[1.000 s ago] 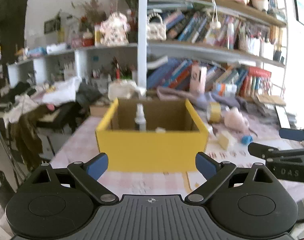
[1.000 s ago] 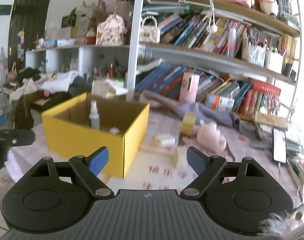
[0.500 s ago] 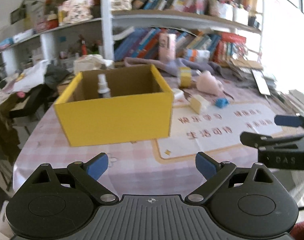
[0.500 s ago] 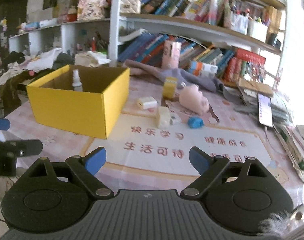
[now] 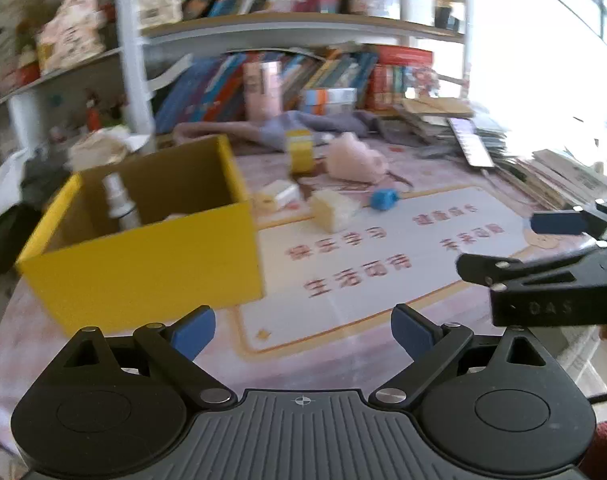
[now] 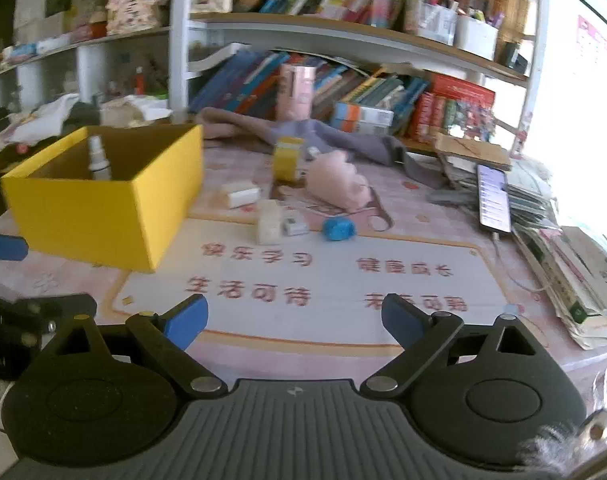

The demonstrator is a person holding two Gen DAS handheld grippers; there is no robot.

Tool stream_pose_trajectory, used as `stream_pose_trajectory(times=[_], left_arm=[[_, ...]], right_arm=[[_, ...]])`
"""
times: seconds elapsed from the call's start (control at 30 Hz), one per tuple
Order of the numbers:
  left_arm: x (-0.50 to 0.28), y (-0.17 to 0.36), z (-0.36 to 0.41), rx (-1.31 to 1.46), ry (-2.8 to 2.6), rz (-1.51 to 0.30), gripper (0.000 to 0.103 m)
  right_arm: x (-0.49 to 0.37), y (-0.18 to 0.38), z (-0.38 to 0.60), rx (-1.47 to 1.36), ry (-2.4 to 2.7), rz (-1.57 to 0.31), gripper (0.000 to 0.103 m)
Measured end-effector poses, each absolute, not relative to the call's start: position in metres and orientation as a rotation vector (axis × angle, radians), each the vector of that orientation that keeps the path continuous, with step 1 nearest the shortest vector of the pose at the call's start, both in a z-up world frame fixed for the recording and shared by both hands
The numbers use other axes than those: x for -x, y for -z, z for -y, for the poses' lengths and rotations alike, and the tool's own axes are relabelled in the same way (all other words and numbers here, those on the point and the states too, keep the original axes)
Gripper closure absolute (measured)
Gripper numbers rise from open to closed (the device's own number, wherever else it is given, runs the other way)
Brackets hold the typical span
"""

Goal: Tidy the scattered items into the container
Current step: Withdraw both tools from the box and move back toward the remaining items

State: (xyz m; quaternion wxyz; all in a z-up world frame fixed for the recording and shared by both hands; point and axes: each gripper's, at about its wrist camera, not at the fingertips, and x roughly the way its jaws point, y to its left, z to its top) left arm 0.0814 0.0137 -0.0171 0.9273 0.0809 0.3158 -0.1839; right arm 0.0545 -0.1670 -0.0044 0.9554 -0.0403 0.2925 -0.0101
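Note:
A yellow cardboard box [image 5: 151,264] [image 6: 103,208] stands at the table's left with a white spray bottle [image 5: 119,200] [image 6: 97,158] upright inside. Scattered to its right lie a white block [image 6: 269,222] [image 5: 333,208], a small white box [image 6: 239,194], a blue round item [image 6: 338,229] [image 5: 383,199], a yellow box [image 6: 288,158] and a pink plush [image 6: 339,188]. My left gripper [image 5: 303,328] is open and empty, near the box's front corner. My right gripper [image 6: 293,320] is open and empty above the white mat [image 6: 343,280]; it also shows in the left wrist view [image 5: 543,248].
A phone [image 6: 493,196] and stacked books [image 6: 575,264] lie along the table's right edge. A grey cloth [image 6: 323,136] lies behind the items. Bookshelves [image 6: 343,32] stand at the back. Clothes pile [image 6: 43,116] lies behind the box.
Both grippers have moved back and up and turned right, so more of the table shows. The box has shifted left in both views. Both jaws stay open.

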Motion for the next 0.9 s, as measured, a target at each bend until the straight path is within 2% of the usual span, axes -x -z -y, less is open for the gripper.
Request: stream_pose_trajectory(times=[0.63,0.73,0.9], left_arm=[[-0.157,0.035,0.068,-0.213,0.470,-0.692,0.006],[-0.173,0.037,0.080,-0.211,0.456,-0.713,0.001],[-0.196,0.039,0.101,-0.222,0.415,-0.760,0.000]], right_arm=[[-0.121,0.015,0.240,0.073,0.091,-0.640,0.009],[-0.141,0.015,0.250,0.077,0.062,-0.649,0.009],[-0.175,0.015,0.270,0.078,0.009,-0.667,0.009]])
